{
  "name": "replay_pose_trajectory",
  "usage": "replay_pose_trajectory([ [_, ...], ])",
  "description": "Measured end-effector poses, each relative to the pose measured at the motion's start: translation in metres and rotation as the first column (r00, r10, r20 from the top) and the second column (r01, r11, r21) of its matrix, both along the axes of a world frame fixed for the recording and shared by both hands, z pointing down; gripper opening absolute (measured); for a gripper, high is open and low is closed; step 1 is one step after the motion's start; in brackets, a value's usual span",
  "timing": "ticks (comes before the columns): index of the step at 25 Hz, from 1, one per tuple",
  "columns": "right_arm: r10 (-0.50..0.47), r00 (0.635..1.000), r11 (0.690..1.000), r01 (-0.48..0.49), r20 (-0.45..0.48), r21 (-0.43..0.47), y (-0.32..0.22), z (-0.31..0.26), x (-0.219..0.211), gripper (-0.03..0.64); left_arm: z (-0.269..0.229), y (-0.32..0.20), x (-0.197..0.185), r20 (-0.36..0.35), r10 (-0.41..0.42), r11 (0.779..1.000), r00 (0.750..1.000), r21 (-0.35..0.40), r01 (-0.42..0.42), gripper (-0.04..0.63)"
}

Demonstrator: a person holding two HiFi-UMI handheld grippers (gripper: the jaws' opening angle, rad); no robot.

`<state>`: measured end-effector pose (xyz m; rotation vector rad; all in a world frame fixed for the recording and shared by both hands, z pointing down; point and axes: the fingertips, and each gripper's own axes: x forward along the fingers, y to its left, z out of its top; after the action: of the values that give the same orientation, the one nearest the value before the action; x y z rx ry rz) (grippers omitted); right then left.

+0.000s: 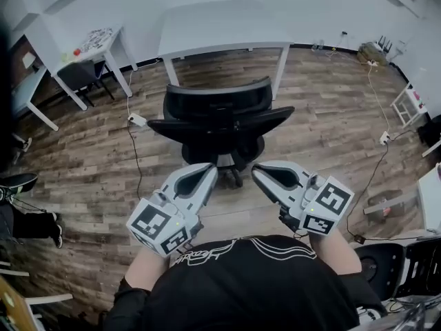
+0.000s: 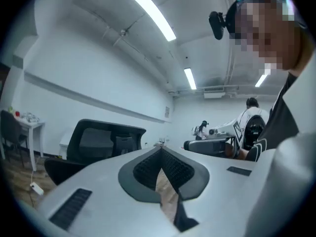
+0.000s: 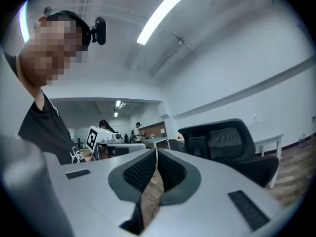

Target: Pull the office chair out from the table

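The office chair [image 1: 219,119] hides most of its base; table [image 1: 220,27] washed out.

Bare wood floor [image 1: 324,116] lies open on both sides of the office chair [image 1: 219,119], and a gap separates its backrest from the white table [image 1: 220,26] behind. A corded power adapter [image 1: 137,120] lies at the chair's left.

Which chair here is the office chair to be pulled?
Start at the big white table by the far wall. Just in front of it on the wood floor stands the black office chair. Unlike the dark chair parked at the left desk, it stands free.
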<state>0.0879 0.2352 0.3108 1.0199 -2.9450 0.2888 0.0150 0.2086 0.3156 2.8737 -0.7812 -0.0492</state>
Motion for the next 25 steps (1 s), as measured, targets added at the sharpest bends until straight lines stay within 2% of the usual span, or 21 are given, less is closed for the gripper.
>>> replay_pose_trajectory([
  [2, -0.028, 0.999, 1.000, 0.028, 0.031, -0.007, 0.015, -0.002, -0.023, 0.041, -0.003, 0.015, -0.015, -0.047, 0.024, 0.998, 0.999, -0.064, -0.027, 0.006],
  [5, -0.027, 1.000, 1.000, 0.027, 0.013, 0.004, 0.036, -0.002, -0.057, 0.037, -0.007, 0.037, -0.044, -0.092, 0.033, 0.993, 0.995, -0.113, -0.043, 0.006],
  [9, -0.032, 0.999, 0.999, 0.032, 0.002, 0.008, 0.065, 0.001, -0.096, 0.037, -0.011, 0.067, -0.078, -0.102, 0.028, 0.993, 0.994, -0.114, -0.040, 0.006],
  [14, -0.009, 1.000, 1.000, 0.009, -0.003, 0.015, 0.100, 0.002, -0.126, 0.037, -0.006, 0.105, -0.103, -0.100, 0.052, 0.991, 0.994, -0.114, -0.064, 0.006],
  [21, 0.043, 0.999, 0.999, -0.043, -0.020, 0.008, 0.136, 0.009, -0.146, 0.035, -0.002, 0.143, -0.119, -0.070, 0.097, 0.992, 0.993, -0.079, -0.103, 0.006],
  [25, 0.075, 0.997, 0.997, -0.076, -0.029, -0.015, 0.150, 0.018, -0.149, 0.035, 0.006, 0.157, -0.124, -0.070, 0.117, 0.988, 0.991, -0.088, -0.123, 0.006],
])
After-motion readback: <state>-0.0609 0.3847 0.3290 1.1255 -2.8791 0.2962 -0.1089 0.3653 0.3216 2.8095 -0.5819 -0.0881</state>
